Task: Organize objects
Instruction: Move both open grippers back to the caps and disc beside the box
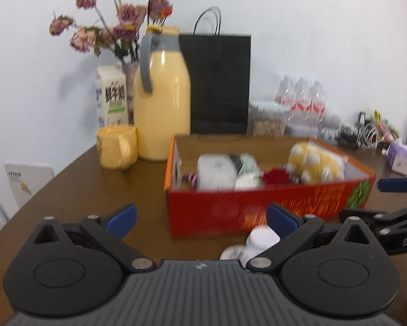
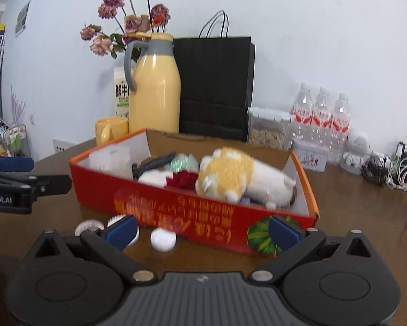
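Small white bottles [image 2: 163, 239] lying just ahead of right claw [image 2: 203, 231], between spread fingers; left claw [image 1: 200, 220] also spread.

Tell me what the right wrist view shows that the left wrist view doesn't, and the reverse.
Only the right wrist view shows the black comb in the box, the white robot figurine and three white caps lying apart before the box. Only the left wrist view shows the purple tissue pack and a white pill bottle. Both show the red box, plush toy, yellow thermos and both open grippers, left gripper and right gripper.
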